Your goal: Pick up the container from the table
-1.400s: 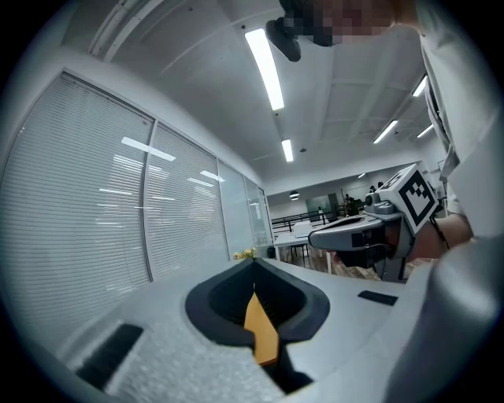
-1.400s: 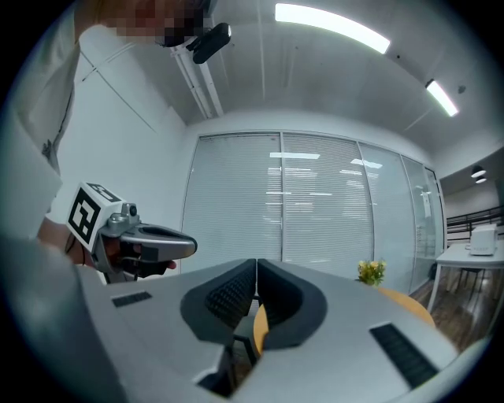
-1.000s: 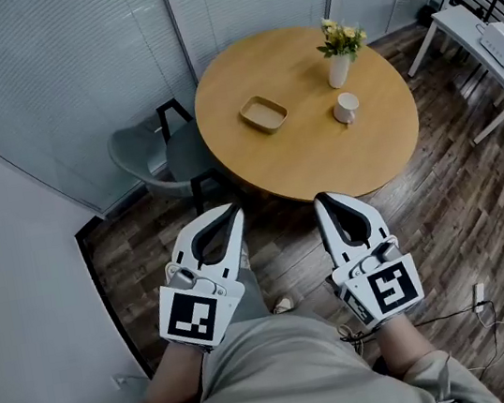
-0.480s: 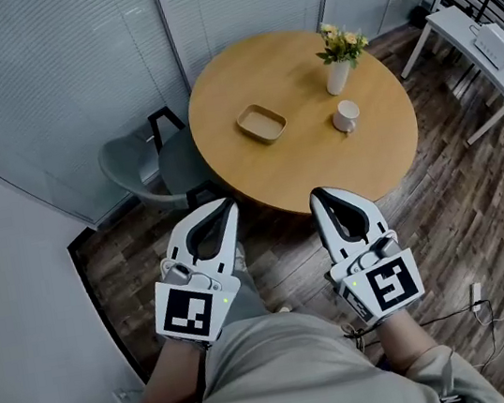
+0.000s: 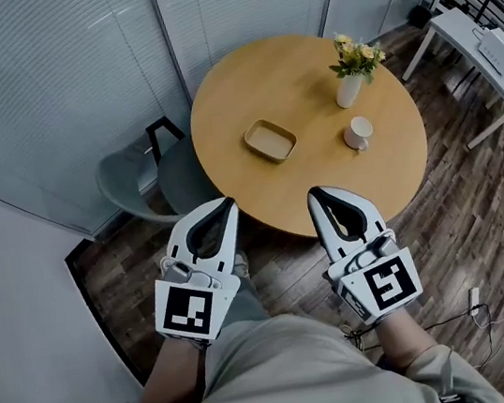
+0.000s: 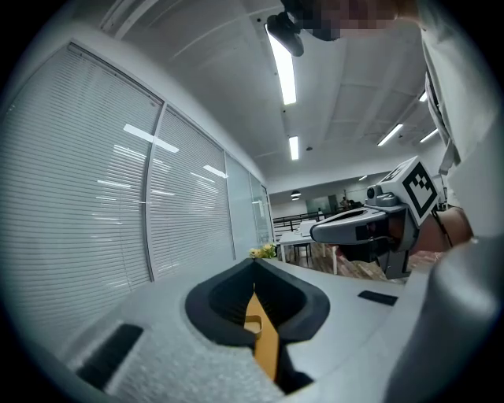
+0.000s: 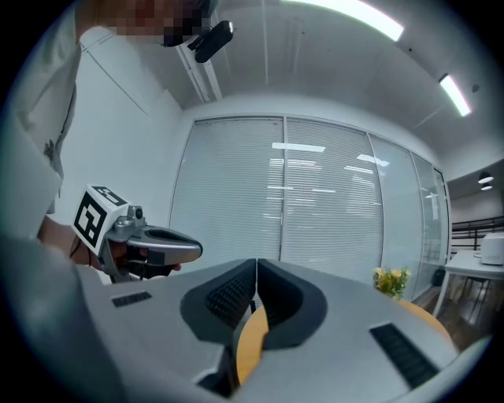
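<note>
So we had the left hand-held gripper [image 5: 230,203] and the right hand-held gripper [image 5: 312,194] side by side, close in front of our body. Their tips pointed toward the near edge of the round wooden bench [image 5: 227,105], with the wood floor [image 5: 479,198] below. Both were clenched on nothing. Each gripper view showed the jaw tips meeting, with only a sliver of the bench top showing through the gap behind them. The container [image 5: 271,140], a shallow tan tray, sat on the bench a bit left of centre, well apart from both grippers. To its right stood a white cup [image 5: 357,134], and past that a white vase of yellow flowers [image 5: 351,87]. A grey chair [image 5: 140,180] was tucked in at the bench's left side.
</note>
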### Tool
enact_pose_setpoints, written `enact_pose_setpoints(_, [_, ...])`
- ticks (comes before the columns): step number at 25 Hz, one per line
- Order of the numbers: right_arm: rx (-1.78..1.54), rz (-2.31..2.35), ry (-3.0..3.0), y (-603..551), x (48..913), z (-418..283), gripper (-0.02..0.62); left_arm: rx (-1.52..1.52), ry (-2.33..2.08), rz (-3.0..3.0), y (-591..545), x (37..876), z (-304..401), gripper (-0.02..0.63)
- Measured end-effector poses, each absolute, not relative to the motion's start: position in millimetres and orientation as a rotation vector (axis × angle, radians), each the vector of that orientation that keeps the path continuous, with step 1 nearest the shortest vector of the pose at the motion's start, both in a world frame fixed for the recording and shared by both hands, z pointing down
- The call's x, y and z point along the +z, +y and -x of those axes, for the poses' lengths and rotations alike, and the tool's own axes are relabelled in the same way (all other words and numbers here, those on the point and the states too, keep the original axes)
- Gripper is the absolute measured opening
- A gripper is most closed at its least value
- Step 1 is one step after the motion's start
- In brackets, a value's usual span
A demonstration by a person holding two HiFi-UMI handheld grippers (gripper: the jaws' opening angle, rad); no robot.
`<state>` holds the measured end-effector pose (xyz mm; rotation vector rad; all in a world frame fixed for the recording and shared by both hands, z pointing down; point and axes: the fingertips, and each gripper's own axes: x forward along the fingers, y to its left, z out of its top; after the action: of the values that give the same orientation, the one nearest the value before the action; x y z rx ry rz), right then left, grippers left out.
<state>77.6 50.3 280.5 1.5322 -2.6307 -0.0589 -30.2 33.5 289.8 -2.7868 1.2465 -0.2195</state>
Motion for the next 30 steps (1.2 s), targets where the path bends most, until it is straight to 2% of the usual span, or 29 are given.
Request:
enact_pose_setpoints(17, [-0.001, -1.656, -2.504, -104.0, 278.5, -45.0, 0.029, -0.213, 1.101, 2.887, -132.9, 294.0, 60.9, 0.02])
enact_pose_setpoints(30, [0.026, -1.767, -2.405, -171.7, 285.2, -44.6, 0.029, -0.224, 1.017, 2.95, -199.0, 308.1, 79.7, 0.02])
